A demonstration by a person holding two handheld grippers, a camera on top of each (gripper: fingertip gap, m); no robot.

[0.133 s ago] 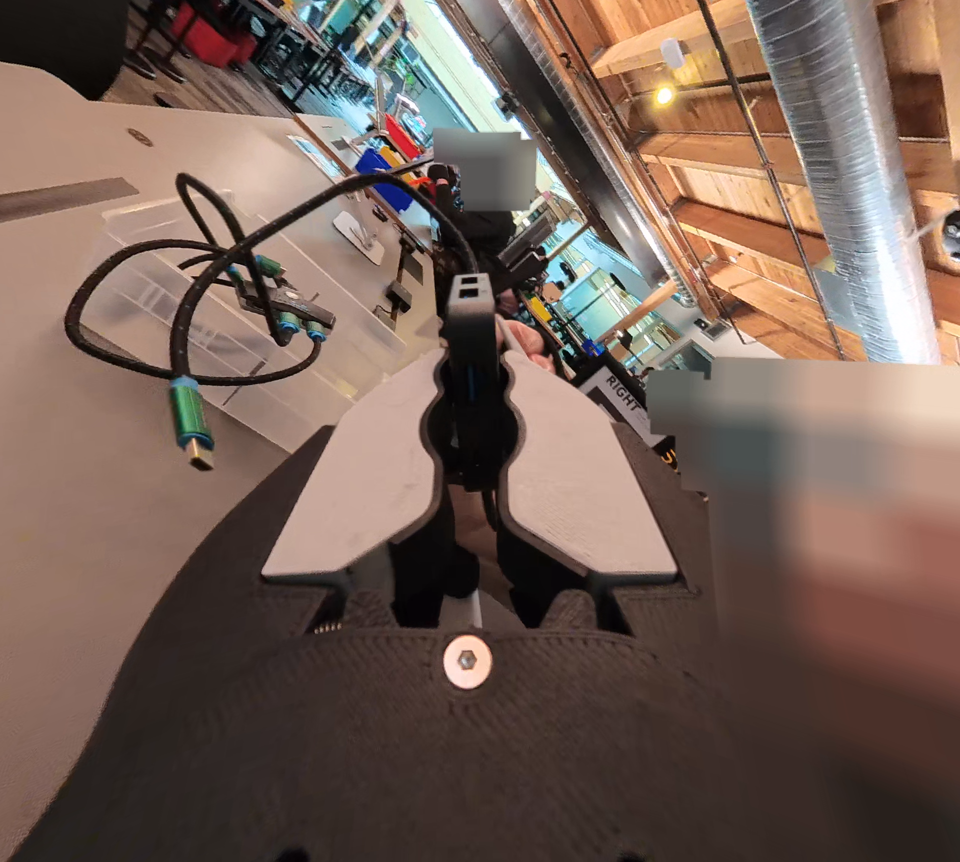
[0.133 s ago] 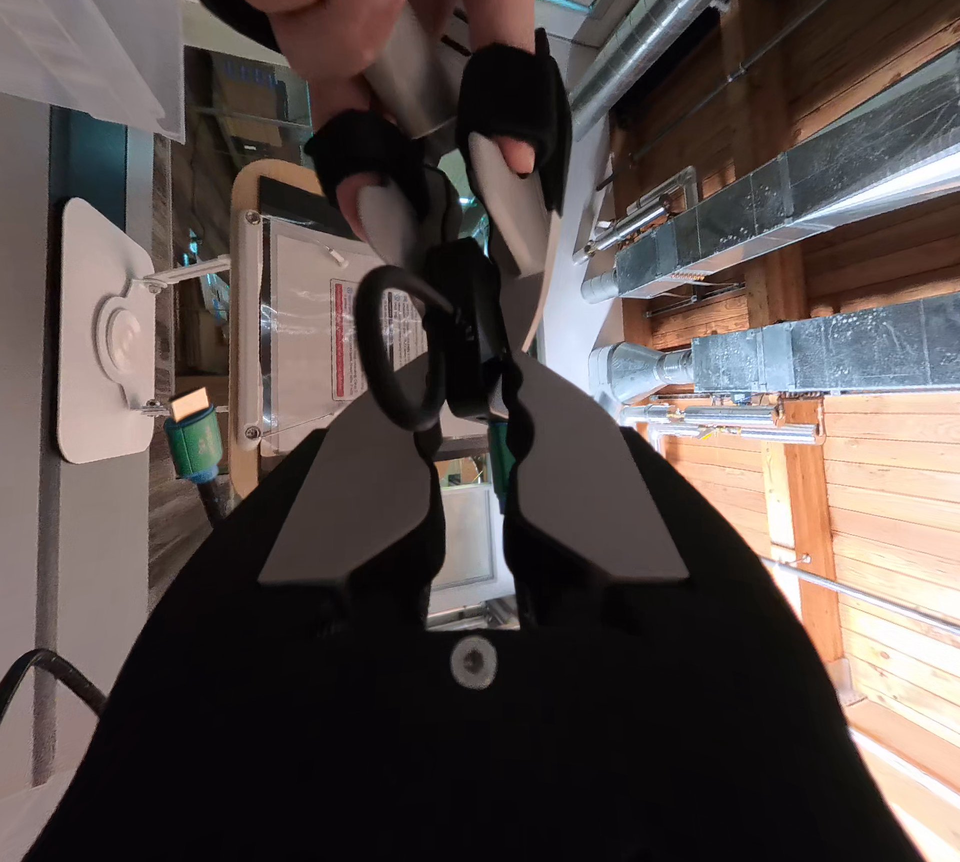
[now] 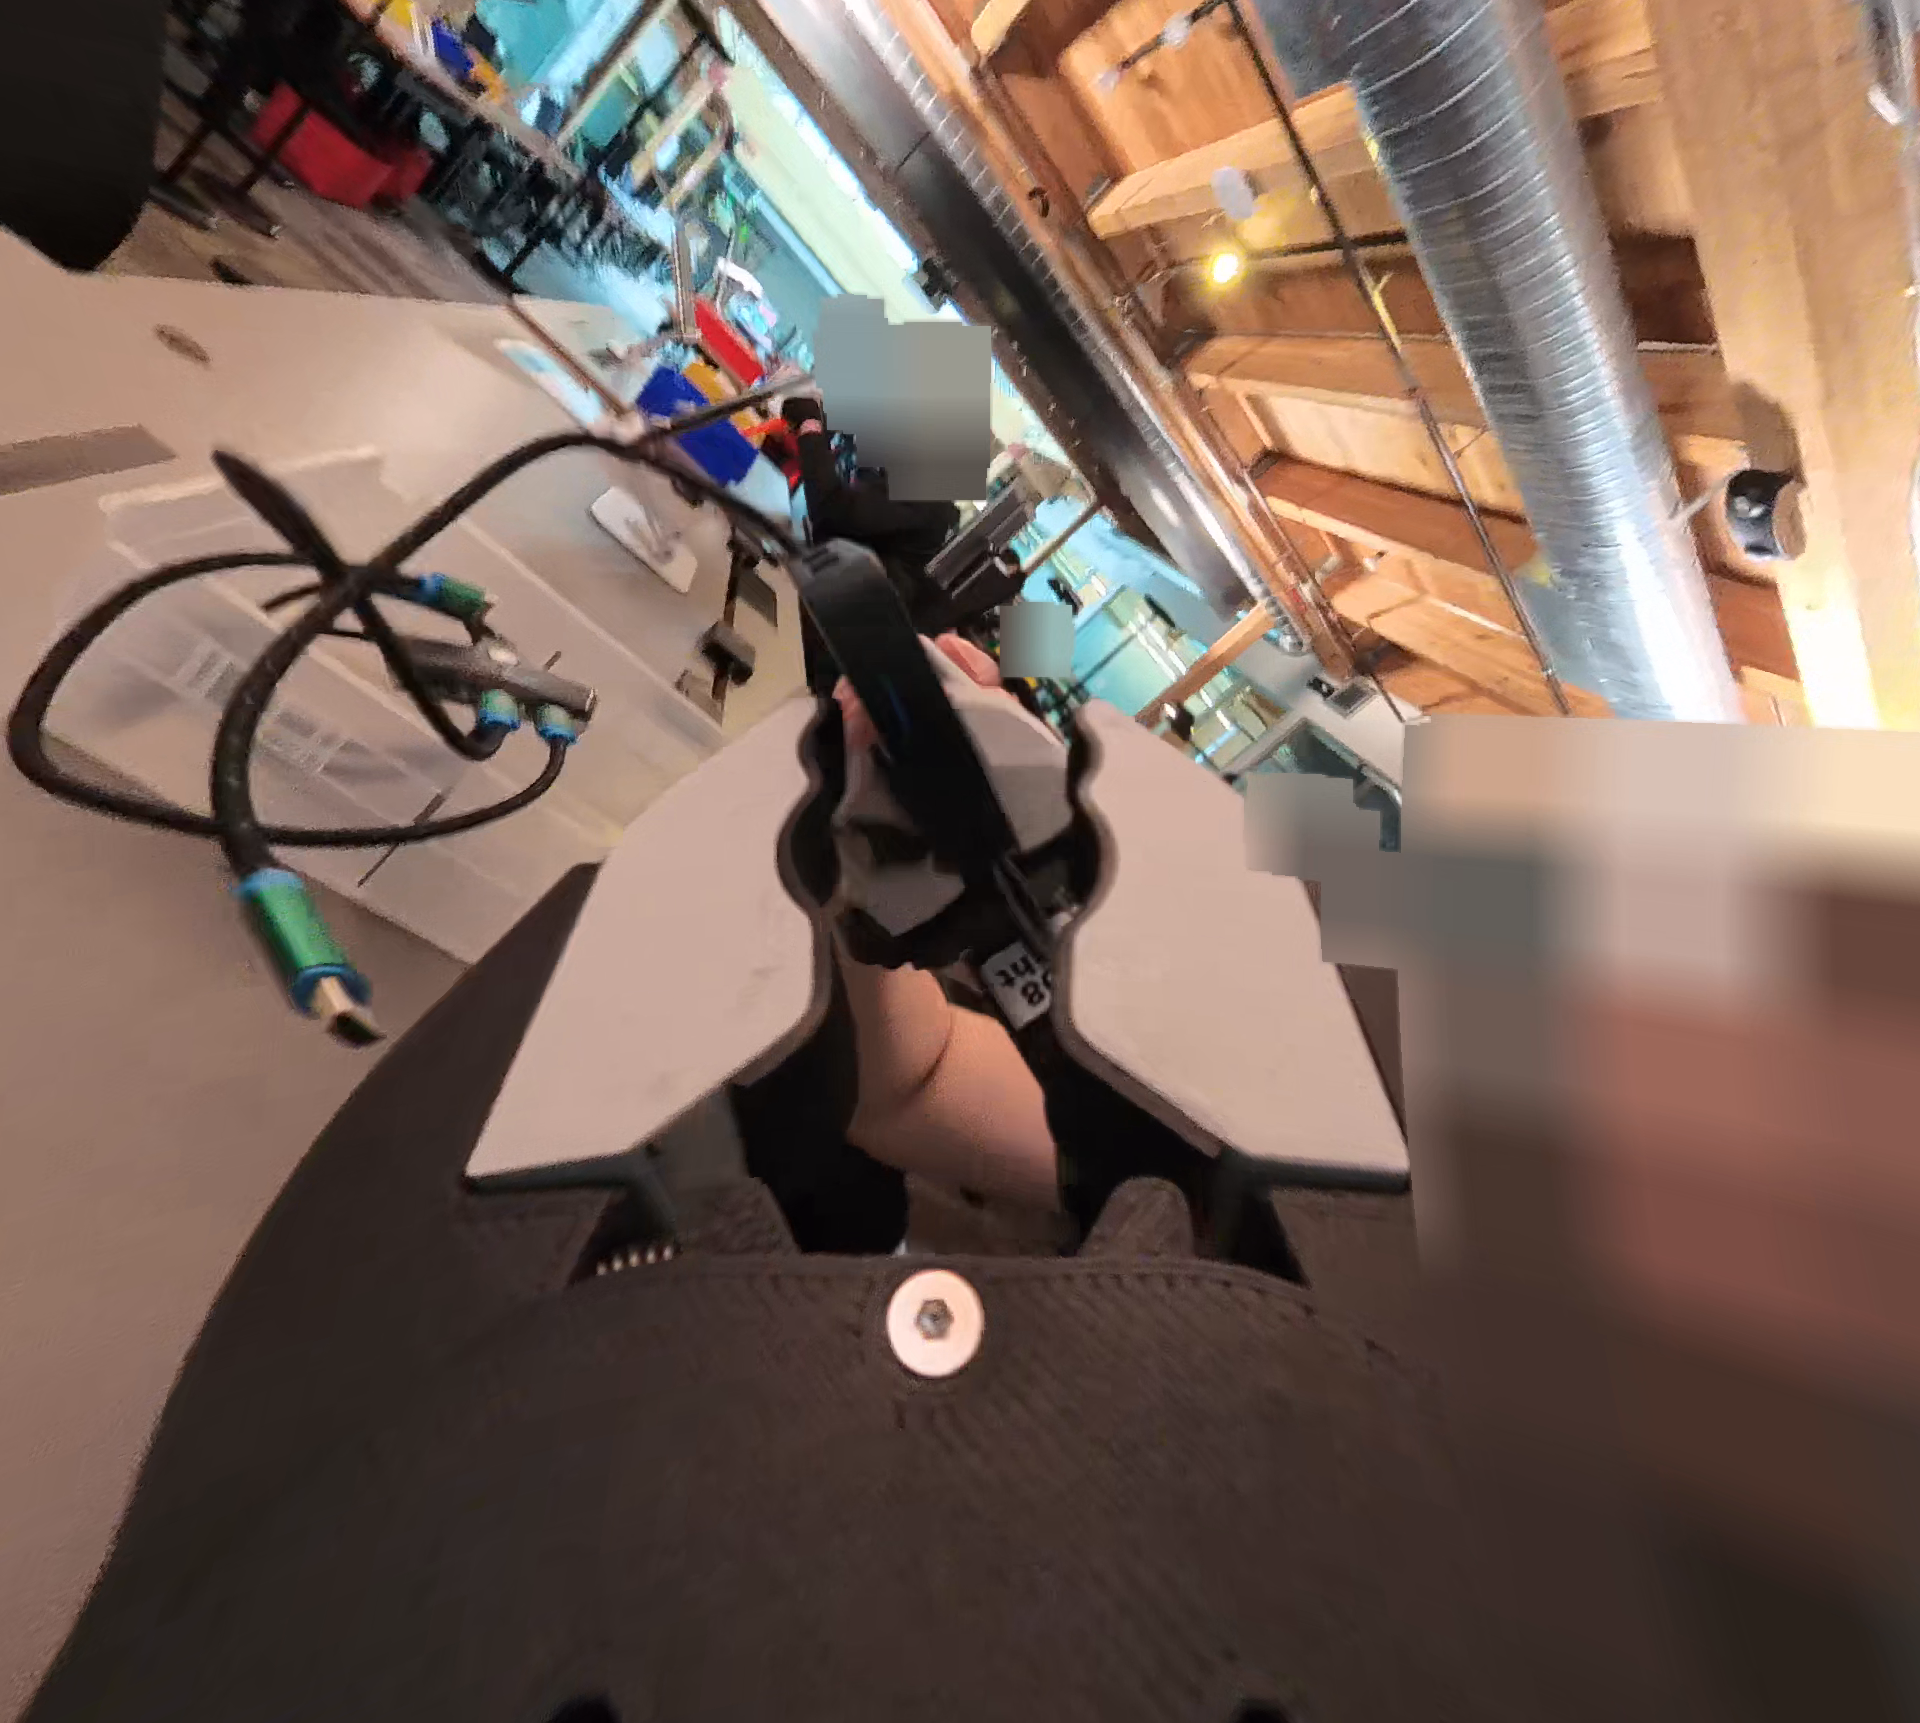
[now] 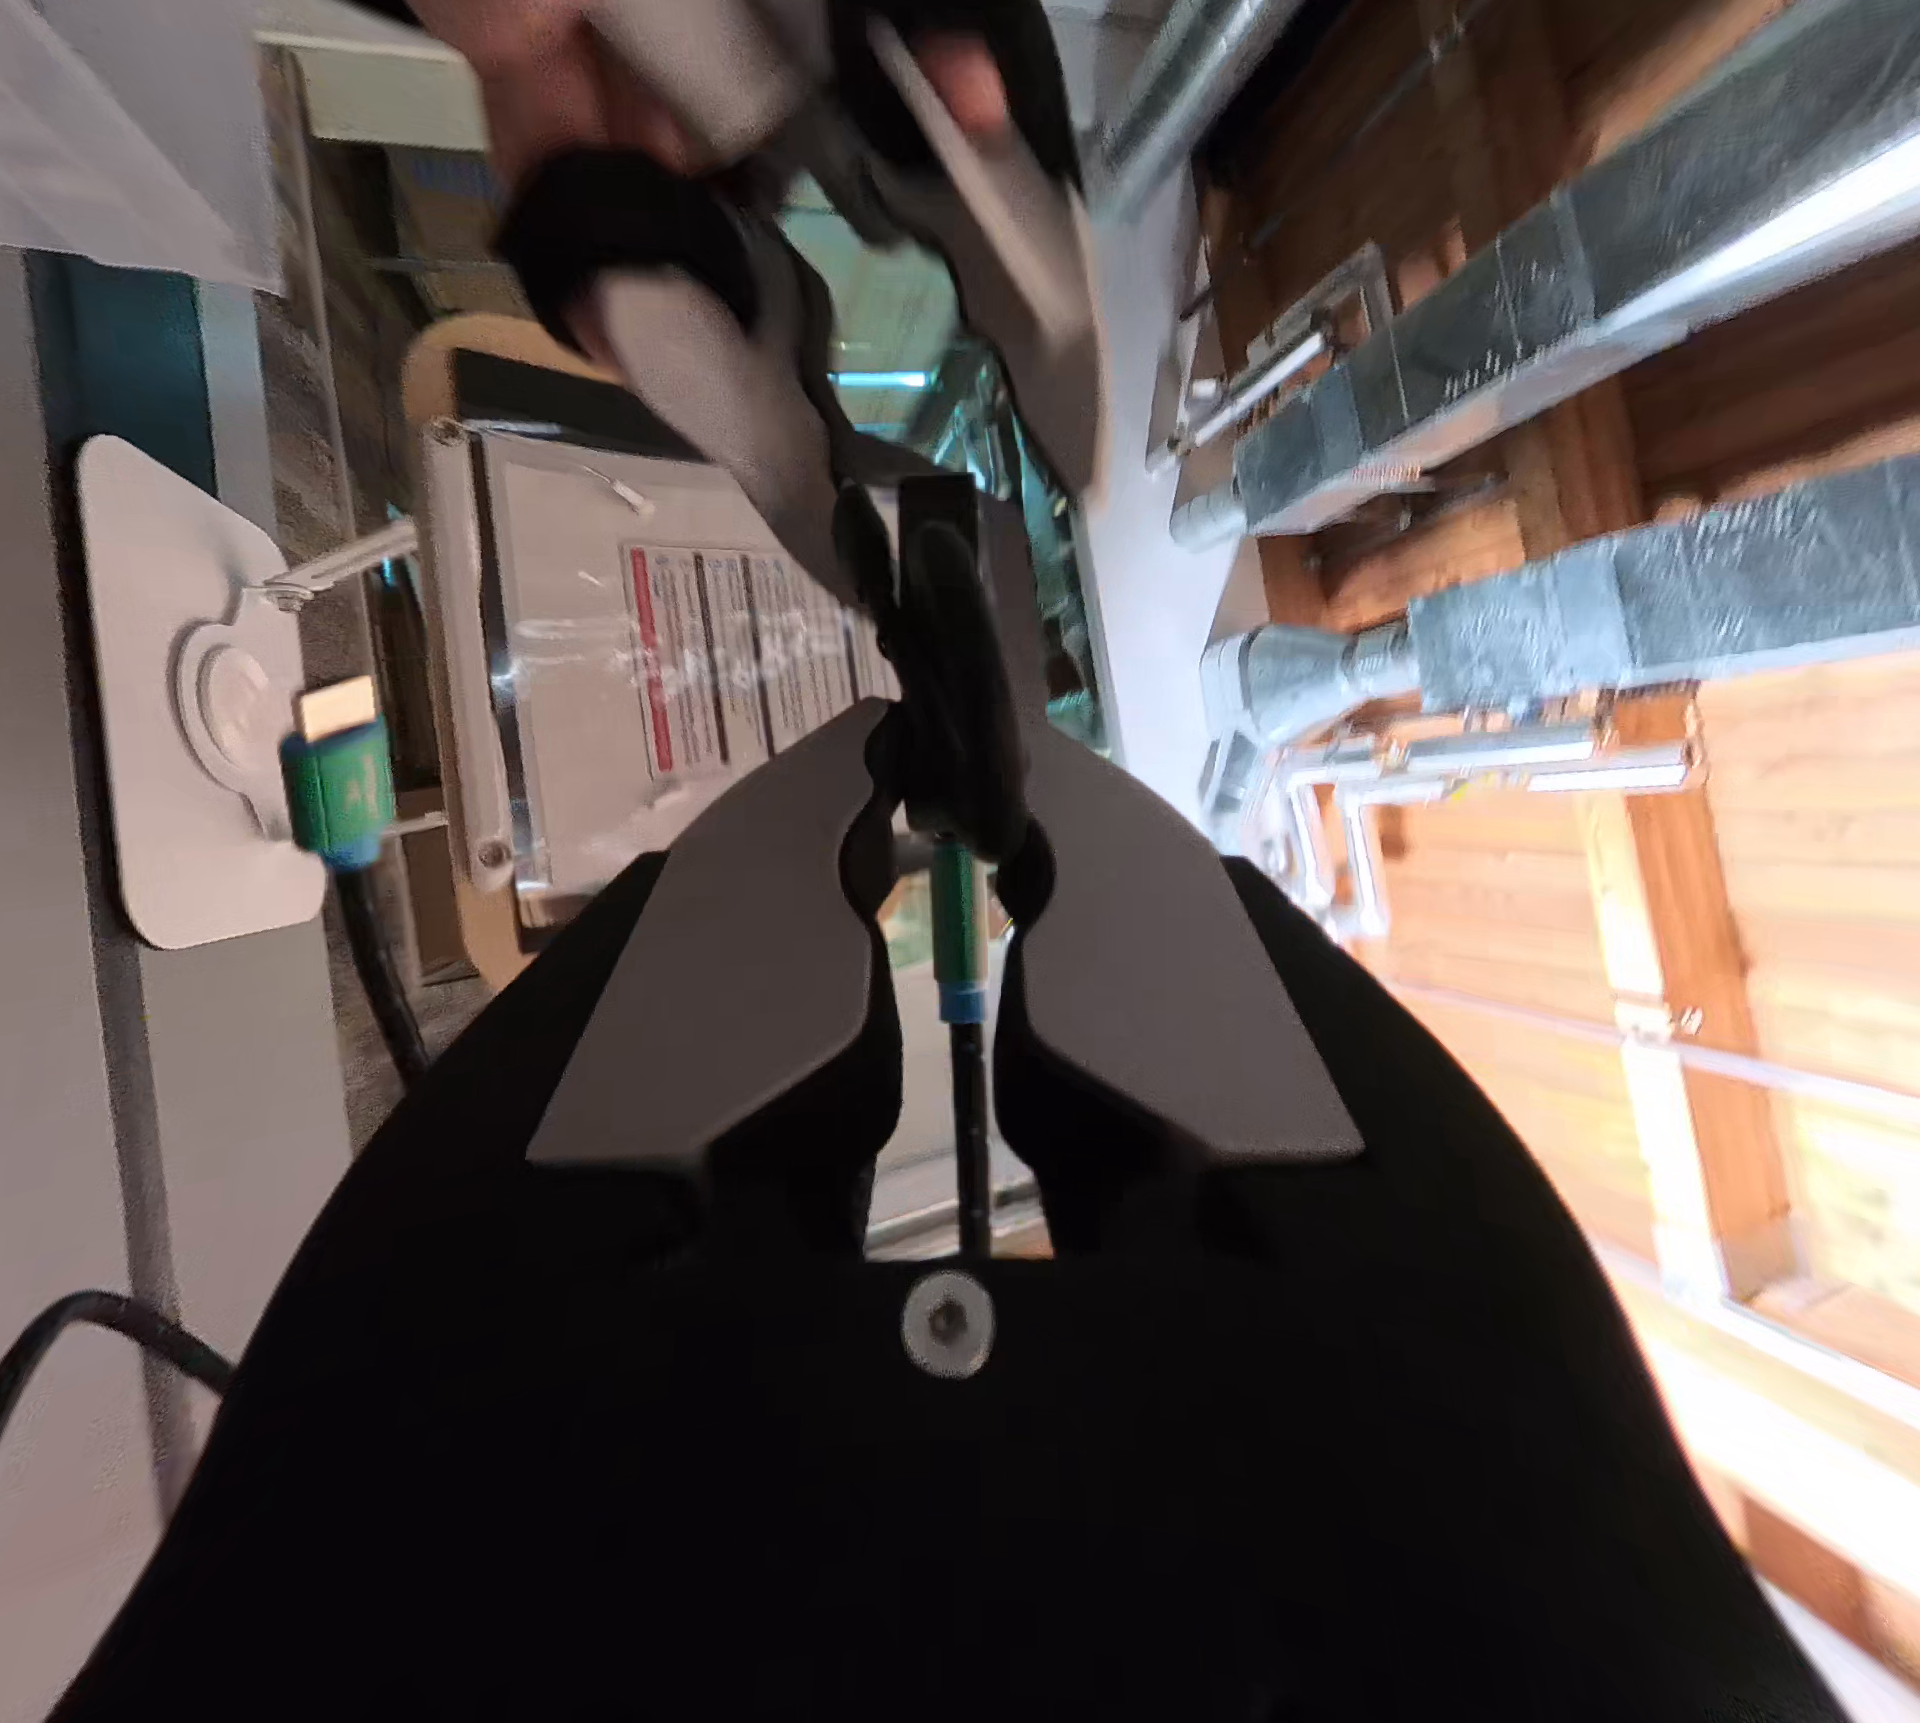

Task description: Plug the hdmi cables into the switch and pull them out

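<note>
Switch (image 4: 940,634): black, boxy, hard plastic, held in the air off the table (image 3: 125,1206); clamped in right gripper (image 4: 951,738), long axis along its fingers; green metal plug (image 4: 956,930) seated at the near end, on a braided cable; lies straight ahead between left gripper (image 3: 945,738) fingers, spread apart, seemingly not touching; spare plug (image 3: 301,956) loose on table.

Small white sticker (image 3: 1023,987) with dark print, partly hidden, between the fingers of the left gripper (image 3: 945,738). Ahead-left of the right gripper (image 4: 951,738), a printed sheet (image 4: 717,645) with red and black text blocks, too blurred to read.
</note>
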